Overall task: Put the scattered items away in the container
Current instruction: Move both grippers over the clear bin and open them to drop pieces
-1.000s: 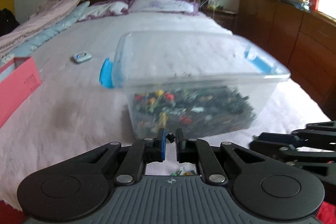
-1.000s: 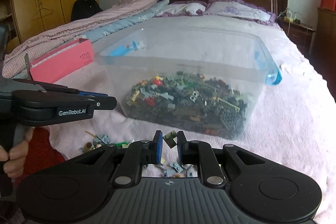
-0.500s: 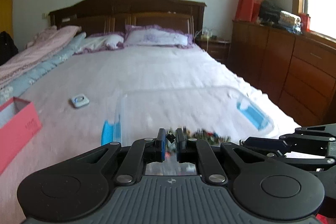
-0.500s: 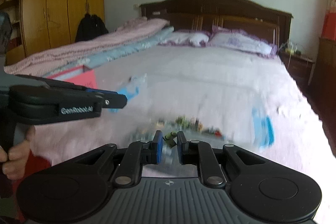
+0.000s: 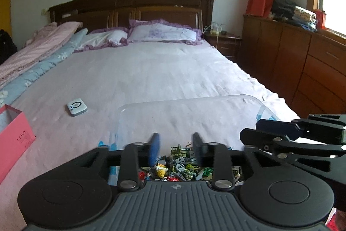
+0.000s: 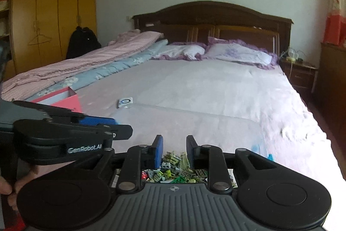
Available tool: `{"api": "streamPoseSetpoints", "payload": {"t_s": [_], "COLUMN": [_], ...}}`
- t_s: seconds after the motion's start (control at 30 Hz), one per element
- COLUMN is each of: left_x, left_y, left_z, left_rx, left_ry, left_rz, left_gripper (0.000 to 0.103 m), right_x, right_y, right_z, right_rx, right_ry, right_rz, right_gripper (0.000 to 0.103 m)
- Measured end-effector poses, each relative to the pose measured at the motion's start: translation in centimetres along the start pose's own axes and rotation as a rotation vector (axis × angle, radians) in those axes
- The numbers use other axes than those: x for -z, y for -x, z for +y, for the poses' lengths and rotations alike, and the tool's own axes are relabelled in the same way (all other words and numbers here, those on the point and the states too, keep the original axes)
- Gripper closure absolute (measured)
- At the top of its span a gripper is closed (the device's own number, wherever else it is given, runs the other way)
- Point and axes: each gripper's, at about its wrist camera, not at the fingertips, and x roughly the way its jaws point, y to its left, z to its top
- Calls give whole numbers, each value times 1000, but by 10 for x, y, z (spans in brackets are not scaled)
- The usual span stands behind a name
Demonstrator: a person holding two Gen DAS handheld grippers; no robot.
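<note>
We have both grippers over the clear plastic container (image 5: 216, 101) on the bed (image 5: 151, 70), its pile of small toy bricks (image 5: 179, 166) right below us; left gripper (image 5: 175, 144) jaws are opening, about half spread, nothing between them; right gripper (image 6: 173, 147) jaws are opening too, narrower gap, also nothing held. Bricks look light, hard and rigid, not fragile but tiny and slick, so they likely pop out of a loose pinch; we'd take each across its flat sides, one at a time. The container probably flexes at the walls; grip it at the rim or the blue latches (image 5: 262, 114)
</note>
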Motion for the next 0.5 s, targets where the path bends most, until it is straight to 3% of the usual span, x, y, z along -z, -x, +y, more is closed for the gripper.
{"api": "streamPoseSetpoints", "payload": {"t_s": [0.07, 0.2, 0.27, 0.5], "left_x": [3, 11, 16, 39], "left_y": [1, 7, 13, 37], "left_z": [0, 5, 8, 4], "left_rx": [-17, -6, 1, -14], "left_ry": [-6, 19, 33, -2], "left_rz": [4, 29, 31, 68], "left_gripper": [42, 26, 15, 4], "right_x": [4, 14, 22, 59], "right_y": [2, 10, 19, 59], "right_z": [-2, -7, -9, -16], "right_rx": [8, 17, 21, 52], "right_ry": [-5, -29, -50, -79], "right_rz": [3, 7, 8, 47], "right_gripper": [65, 58, 46, 36]}}
